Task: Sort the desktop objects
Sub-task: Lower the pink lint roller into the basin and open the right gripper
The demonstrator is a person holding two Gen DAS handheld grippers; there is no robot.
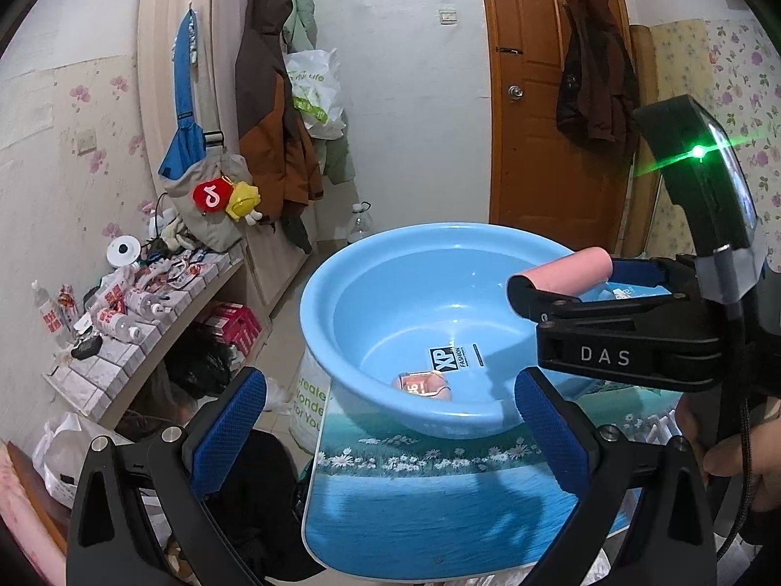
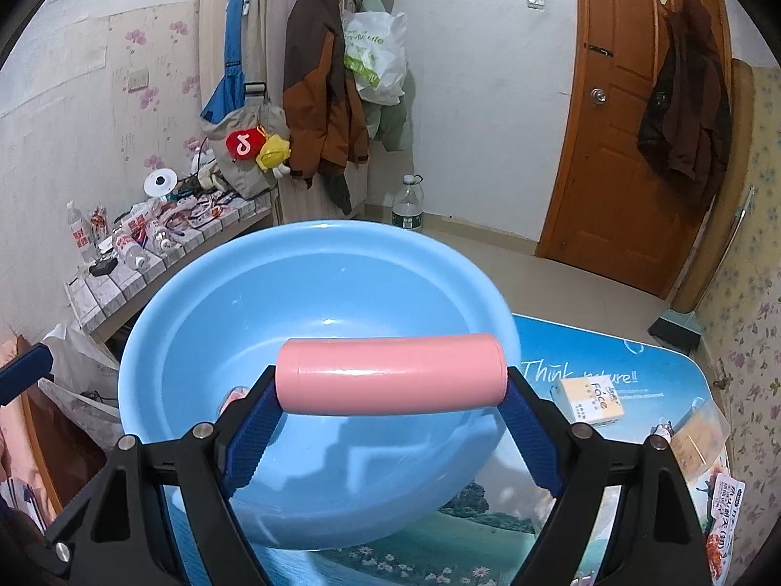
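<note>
Right wrist view is filled at its centre by a pink plastic cylinder (image 2: 390,373), which is held crosswise by its two ends between the blue pads of the right gripper (image 2: 390,420), the jaws being spread wide around it. Below it a round light-blue plastic basin (image 2: 161,342) is seen on a table with a printed meadow-and-sky top (image 2: 585,371); a small yellow tissue box (image 2: 591,401) is visible at the right of the frame only in this view.

Left wrist view alone shows the left gripper (image 1: 390,434), open wide with nothing between its pads, and a small pink packet (image 1: 422,386) lying in the basin's bottom. The cylinder is seen at the right of that frame, above the basin's rim.

Flowered wallpaper, hanging brown jackets (image 1: 268,112), a brown wooden door (image 1: 537,97) and a cluttered tiled shelf (image 1: 146,317) are shown behind.
</note>
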